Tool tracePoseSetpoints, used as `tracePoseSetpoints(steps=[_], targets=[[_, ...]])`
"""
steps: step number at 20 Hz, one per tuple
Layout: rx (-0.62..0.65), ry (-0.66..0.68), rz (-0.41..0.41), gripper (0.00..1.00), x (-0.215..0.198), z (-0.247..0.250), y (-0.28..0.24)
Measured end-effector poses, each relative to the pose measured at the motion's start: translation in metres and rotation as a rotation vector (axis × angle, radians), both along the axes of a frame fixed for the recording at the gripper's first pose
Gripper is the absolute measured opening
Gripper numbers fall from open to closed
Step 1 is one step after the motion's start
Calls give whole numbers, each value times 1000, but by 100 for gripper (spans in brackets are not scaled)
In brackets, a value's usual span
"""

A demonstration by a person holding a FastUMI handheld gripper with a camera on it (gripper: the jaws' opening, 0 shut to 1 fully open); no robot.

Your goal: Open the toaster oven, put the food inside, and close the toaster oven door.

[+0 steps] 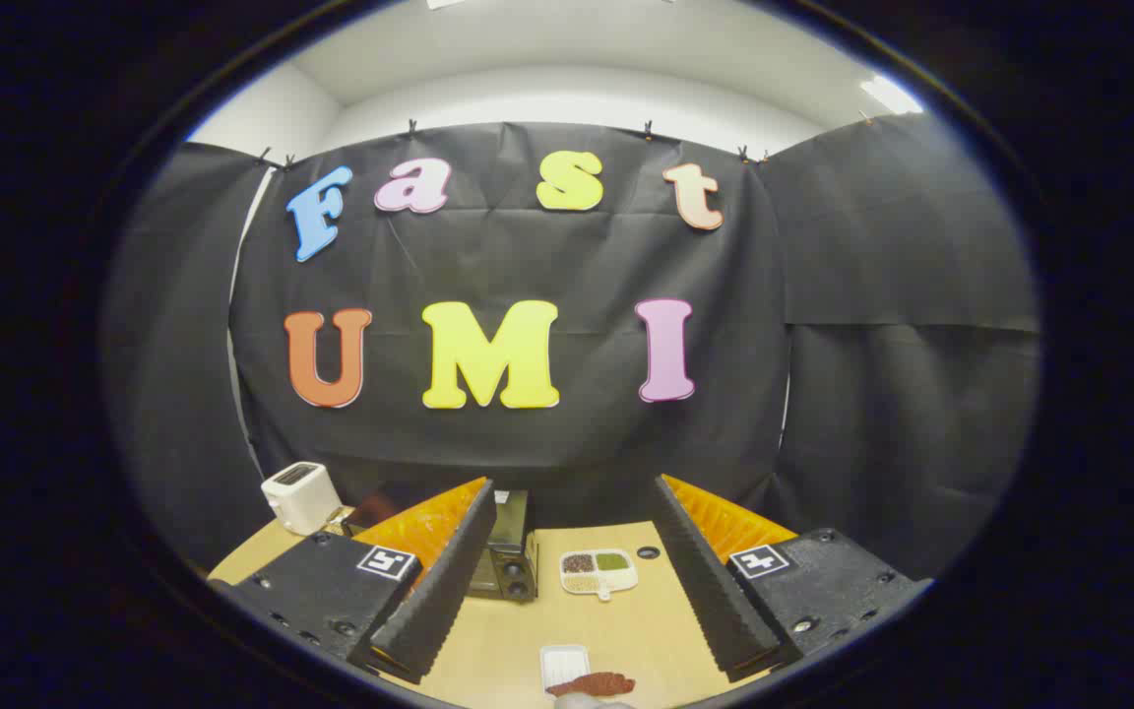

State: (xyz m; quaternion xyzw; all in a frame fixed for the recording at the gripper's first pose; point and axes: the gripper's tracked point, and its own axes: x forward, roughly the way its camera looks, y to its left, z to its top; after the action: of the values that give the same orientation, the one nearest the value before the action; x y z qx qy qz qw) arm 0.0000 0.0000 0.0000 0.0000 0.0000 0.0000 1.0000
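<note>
My gripper (572,527) is open, its two black ridged fingers (439,581) spread wide above the wooden table (518,640) with nothing between them. The toaster oven (508,556), dark with knobs on its right side, stands on the table beyond the left finger, which partly hides it, so I cannot tell how its door stands. The food, a reddish-brown piece (595,683), lies beside a small white tray (563,662) on the table, low between the fingers and close to me.
A white pop-up toaster (299,495) stands at the table's back left. A white divided dish (598,571) with dark, green and pale fillings sits right of the oven. A small dark hole (648,552) marks the tabletop near it. Black cloth walls close in the booth.
</note>
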Motion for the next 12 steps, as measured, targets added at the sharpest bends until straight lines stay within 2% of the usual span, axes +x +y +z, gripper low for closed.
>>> tracePoseSetpoints(steps=[12], targets=[[-32, -8, -34, 100, -6, 10, 5]])
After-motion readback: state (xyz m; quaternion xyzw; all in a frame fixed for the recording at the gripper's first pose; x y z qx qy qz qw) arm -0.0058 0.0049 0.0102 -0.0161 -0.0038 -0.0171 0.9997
